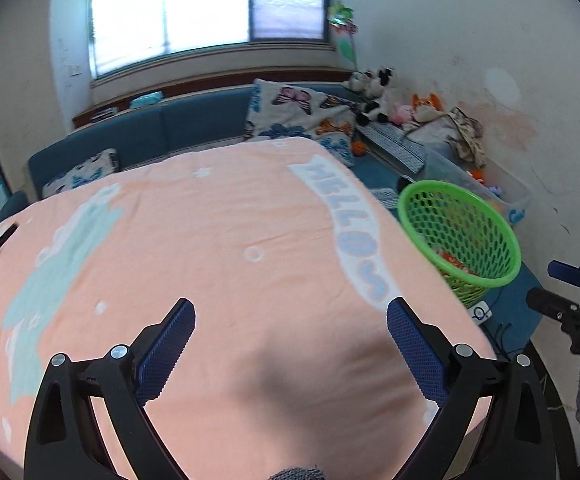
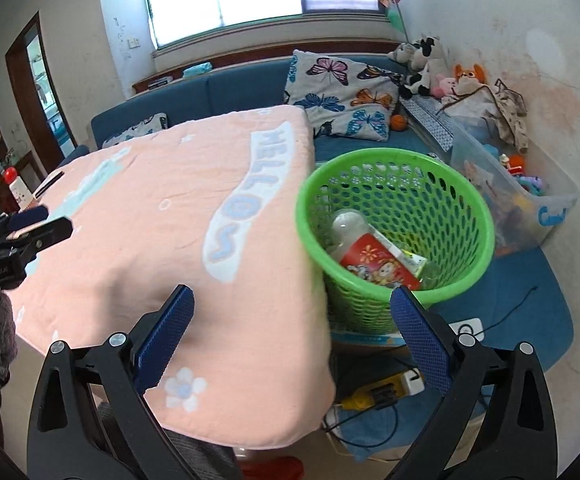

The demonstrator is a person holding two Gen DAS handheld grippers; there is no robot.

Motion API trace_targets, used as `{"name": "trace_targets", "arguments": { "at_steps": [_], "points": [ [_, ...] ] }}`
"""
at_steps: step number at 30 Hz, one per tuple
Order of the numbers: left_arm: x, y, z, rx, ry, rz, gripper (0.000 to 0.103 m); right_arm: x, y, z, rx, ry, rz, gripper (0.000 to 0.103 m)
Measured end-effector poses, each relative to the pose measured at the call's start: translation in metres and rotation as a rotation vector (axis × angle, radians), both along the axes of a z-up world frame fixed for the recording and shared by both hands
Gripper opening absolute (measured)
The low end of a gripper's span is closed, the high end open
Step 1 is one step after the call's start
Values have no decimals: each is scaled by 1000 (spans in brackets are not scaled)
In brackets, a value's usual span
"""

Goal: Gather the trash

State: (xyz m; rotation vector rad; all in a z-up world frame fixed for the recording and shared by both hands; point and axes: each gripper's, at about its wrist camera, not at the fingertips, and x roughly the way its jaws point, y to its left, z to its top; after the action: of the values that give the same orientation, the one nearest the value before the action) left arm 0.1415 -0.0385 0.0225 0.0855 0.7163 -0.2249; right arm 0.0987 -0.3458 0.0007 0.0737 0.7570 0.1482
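Both grippers hover empty over the table, jaws spread wide. Left gripper (image 1: pixel 290 320): ribbed blue pads (image 1: pixel 167 354) frame bare cloth (image 1: pixel 209 240), a soft, quilted peach cover with pale "HELLO" lettering; no trash lies between the jaws. Right gripper (image 2: pixel 292 306): the table edge falls between the jaws, and the basket (image 2: pixel 470 216) stands just beyond the right fingertip, set below the table edge, presumably so that items drop in easily. Its green plastic mesh holds the trash: a clear bottle (image 2: pixel 348 226) and a red printed packet (image 2: pixel 378 264), lying tilted.
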Motion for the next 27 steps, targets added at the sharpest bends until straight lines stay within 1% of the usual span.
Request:
{"name": "trace_targets", "arguments": {
  "at_steps": [5,8,12,14,17,22,27],
  "points": [
    [-23,25,-5,-13,-13,65,94,-11,12,3,5,-26,6,97],
    [-36,39,-10,-32,-15,103,94,-22,21,4,-23,-68,0,98],
    [-50,49,-15,-46,-27,149,94,-33,29,2,-23,-96,5,98],
    [-58,50,-17,-32,-37,159,94,-35,29,0,-14,-96,13,98],
    [-69,48,-21,9,-61,175,94,-39,33,-1,-11,-99,29,98],
    [-77,51,-22,-6,-59,180,94,-44,38,-1,-21,-106,39,98],
    [-83,50,-21,-3,-66,188,94,-48,39,-1,-16,-106,39,98]
  ]
}}
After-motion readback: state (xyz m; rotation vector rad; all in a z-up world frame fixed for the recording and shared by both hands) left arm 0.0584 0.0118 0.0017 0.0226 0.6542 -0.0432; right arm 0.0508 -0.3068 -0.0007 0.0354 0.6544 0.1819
